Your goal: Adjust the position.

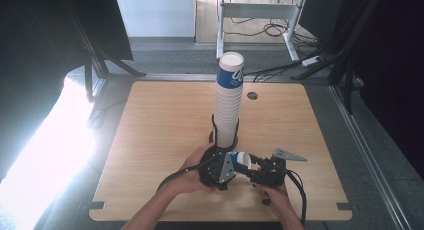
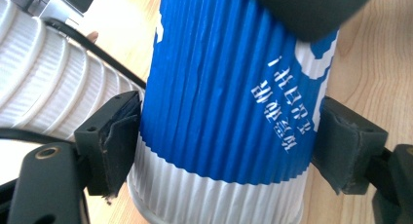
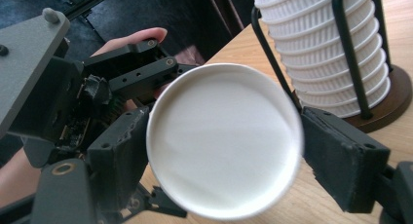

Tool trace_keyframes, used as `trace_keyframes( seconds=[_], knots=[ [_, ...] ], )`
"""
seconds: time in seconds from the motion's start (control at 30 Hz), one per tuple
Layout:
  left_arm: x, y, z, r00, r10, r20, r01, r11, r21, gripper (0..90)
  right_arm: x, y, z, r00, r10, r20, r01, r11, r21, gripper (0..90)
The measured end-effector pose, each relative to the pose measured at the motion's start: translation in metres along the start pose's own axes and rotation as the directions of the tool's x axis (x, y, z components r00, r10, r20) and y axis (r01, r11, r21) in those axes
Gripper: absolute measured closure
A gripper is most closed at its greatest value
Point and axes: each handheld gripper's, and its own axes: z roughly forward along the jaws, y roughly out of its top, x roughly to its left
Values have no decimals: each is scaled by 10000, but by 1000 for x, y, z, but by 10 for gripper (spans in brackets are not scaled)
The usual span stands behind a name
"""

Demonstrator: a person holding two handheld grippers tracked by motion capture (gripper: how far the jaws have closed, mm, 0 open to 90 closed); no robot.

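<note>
Paper cup (image 2: 229, 112), just in front of the cup stack (image 1: 229, 105): light, crushable; left gripper (image 1: 223, 169) clamps its ribbed wall, right gripper (image 3: 224, 151) loosened around its base.

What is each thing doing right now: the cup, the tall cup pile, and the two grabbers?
blue cup: lying sideways between both grabbers, off the pile
cup stack: upright in its black holder, one blue cup on top
left gripper: shut on the blue cup's sides
right gripper: jaws around the cup's end; a gap shows at one jaw
</note>
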Motion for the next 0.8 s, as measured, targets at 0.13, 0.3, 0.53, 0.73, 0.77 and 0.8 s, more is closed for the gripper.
trace_keyframes(
  seconds=[0.13, 0.3, 0.53, 0.73, 0.77, 0.8],
  knots=[
    [1, -3, -2, 10000, 89, 19, -89, 9999, 133, 191, 0, 3, -3, 9999, -129, 6, 129, 9999, 53, 202],
    [2, -10, -5, 9983, 587, -34, -584, 9967, 556, 192, 5, 19, -11, 9926, -1194, -201, 1205, 9906, 646, 202],
    [-1, -13, -5, 9948, 998, -210, -976, 9913, 879, 191, 6, 40, -13, 9759, -2157, -332, 2177, 9510, 2195, 207],
    [-4, -17, -4, 9933, 1104, -337, -1069, 9899, 930, 191, 14, 65, 1, 9505, -2923, -1058, 3069, 8280, 4693, 209],
    [-4, -17, -4, 9918, 1217, -399, -1175, 9885, 947, 191, 14, 69, 4, 9477, -3005, -1070, 3129, 8102, 4957, 210],
    [-5, -17, -4, 9913, 1242, -424, -1198, 9883, 941, 191, 14, 69, 4, 9477, -3005, -1070, 3129, 8102, 4957, 210]
  ],
)
